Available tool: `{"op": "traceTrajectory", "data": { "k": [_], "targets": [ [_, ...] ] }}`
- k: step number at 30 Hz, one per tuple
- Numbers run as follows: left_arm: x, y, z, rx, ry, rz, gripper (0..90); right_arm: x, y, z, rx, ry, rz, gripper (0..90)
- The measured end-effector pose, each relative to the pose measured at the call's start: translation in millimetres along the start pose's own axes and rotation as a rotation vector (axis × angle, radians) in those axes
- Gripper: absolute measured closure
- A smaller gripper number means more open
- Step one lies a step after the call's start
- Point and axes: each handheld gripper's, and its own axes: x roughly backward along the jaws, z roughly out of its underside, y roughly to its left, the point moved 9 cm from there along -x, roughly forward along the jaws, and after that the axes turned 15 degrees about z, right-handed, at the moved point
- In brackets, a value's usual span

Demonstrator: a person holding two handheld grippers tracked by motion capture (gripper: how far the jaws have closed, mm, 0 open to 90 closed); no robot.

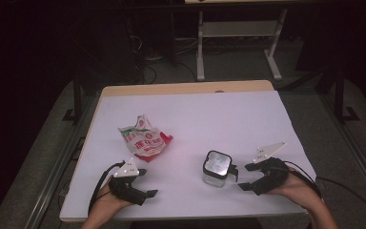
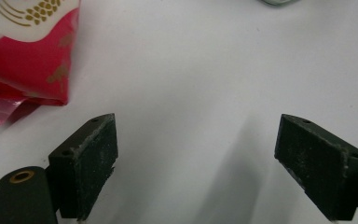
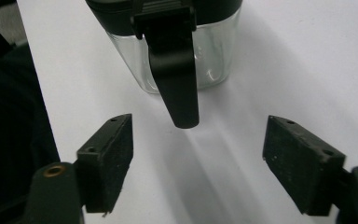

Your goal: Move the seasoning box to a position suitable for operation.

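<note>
— Two grippers, one in each hand, both near the table's (image 1: 186, 102) front edge. How do they stand?
— The left gripper (image 1: 145, 183) sits towards the front left corner with its jaws spread wide and nothing but bare white tabletop between them. The right gripper (image 1: 242, 177) lies towards the front right corner, jaws apart and gripping nothing.
— And the jar?
— The glass jar (image 1: 216, 168) stands upright near the front edge, right of the middle, just beside the right gripper's tips. Its dark lid carries a black latch (image 3: 173, 70) that hangs down its side, pointing into the gap between the right jaws without touching either pad.
— Anything else up there?
— One crumpled snack bag (image 1: 145, 140), red, white and green, lies left of centre, just beyond the left gripper and apart from it
</note>
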Motion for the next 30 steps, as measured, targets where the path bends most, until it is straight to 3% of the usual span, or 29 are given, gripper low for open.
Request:
{"op": "traceTrajectory", "data": {
  "k": [3, 5, 13, 16, 19, 23, 26, 30],
  "targets": [
    [-0.9, -0.2, 0.0, 0.007, 0.000, 0.002, 13.0, 3.4, -2.6, 3.7, -0.011, -0.022, 0.006, 29.9],
    [-1.7, -0.5, -0.1, -0.003, 0.007, 0.003, 13.0, 6.2, -4.8, 6.8, -0.043, -0.049, 0.010, 34.4],
    [-2.8, -0.9, 0.8, -0.003, 0.009, 0.013, 13.1, 13.9, -3.6, 20.7, -0.087, -0.102, -0.030, 75.2],
    [-2.6, -0.7, 0.9, -0.005, 0.005, 0.015, 13.1, 13.7, -0.4, 19.8, -0.057, -0.100, -0.047, 88.3],
    [-2.6, -3.8, 0.7, -0.003, 0.002, 0.031, 13.1, 13.7, 0.5, 17.5, -0.045, -0.110, -0.043, 90.0],
    [-3.9, -6.7, -1.5, -0.023, 0.009, 0.024, 13.2, 16.8, 9.2, 13.1, -0.030, -0.134, -0.090, 90.0],
    [-1.5, -4.1, -3.2, -0.018, -0.005, 0.012, 13.2, 17.2, 13.3, 6.3, -0.032, -0.163, -0.122, 90.0],
    [1.2, -2.4, -2.9, -0.006, -0.022, 0.008, 13.2, 17.7, 19.6, -3.0, -0.016, -0.188, -0.125, 90.0]
  ]
}}
